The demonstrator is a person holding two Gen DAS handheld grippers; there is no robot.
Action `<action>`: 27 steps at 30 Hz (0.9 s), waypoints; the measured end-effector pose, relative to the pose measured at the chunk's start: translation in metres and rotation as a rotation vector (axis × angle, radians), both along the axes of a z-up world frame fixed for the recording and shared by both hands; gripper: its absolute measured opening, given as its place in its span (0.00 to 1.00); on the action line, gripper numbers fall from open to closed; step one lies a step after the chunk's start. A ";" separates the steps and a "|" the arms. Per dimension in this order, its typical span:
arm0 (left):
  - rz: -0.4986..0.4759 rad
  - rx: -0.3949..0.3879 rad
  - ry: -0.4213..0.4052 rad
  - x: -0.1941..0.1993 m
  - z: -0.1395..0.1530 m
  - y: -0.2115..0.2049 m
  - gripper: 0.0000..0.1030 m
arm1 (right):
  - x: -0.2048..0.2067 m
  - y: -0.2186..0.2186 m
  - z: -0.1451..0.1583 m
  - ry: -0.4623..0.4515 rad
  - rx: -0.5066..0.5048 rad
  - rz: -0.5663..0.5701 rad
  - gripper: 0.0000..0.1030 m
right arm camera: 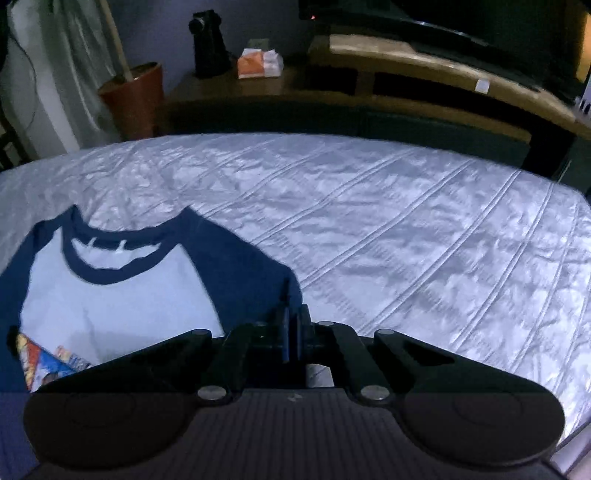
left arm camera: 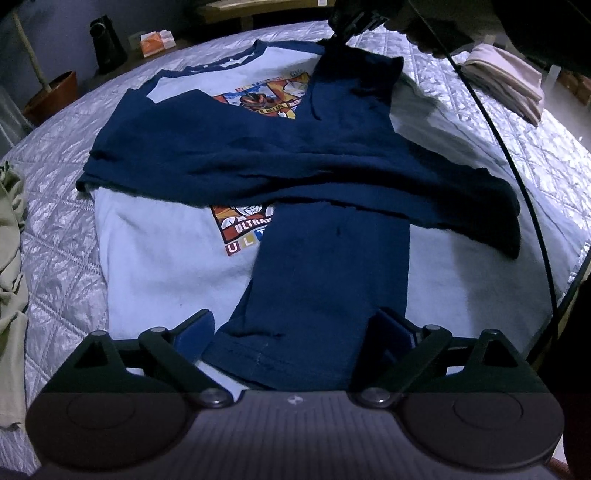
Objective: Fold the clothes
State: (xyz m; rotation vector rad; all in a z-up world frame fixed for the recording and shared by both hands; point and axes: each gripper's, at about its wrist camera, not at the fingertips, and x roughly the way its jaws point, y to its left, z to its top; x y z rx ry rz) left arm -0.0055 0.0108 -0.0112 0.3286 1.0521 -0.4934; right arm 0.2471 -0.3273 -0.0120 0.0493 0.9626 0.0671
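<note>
A white raglan shirt [left arm camera: 155,266] with navy sleeves and a colourful chest print lies face up on the bed. One navy sleeve [left arm camera: 295,158] is folded across the chest. The other sleeve [left arm camera: 325,277] runs down to my left gripper [left arm camera: 295,328], its cuff lying between the wide-open fingers [left arm camera: 195,332], which do not press on it. My right gripper [left arm camera: 341,27] shows at the top, at the shirt's right shoulder. In the right wrist view the right gripper [right arm camera: 293,314] is shut on the navy shoulder fabric, beside the collar of the shirt [right arm camera: 122,295].
The bed's pale quilted cover [right arm camera: 406,229] stretches far to the right. Folded beige clothes [left arm camera: 506,85] lie at the right edge, and a crumpled pale-green garment [left arm camera: 11,258] at the left. Past the bed stand an orange pot [right arm camera: 136,96], a tissue box [right arm camera: 260,62] and a wooden shelf [right arm camera: 424,62].
</note>
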 end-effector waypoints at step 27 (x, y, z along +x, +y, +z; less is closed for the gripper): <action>-0.035 -0.024 0.007 0.002 0.003 -0.010 0.82 | -0.134 0.023 -0.001 -0.079 -0.123 0.158 0.23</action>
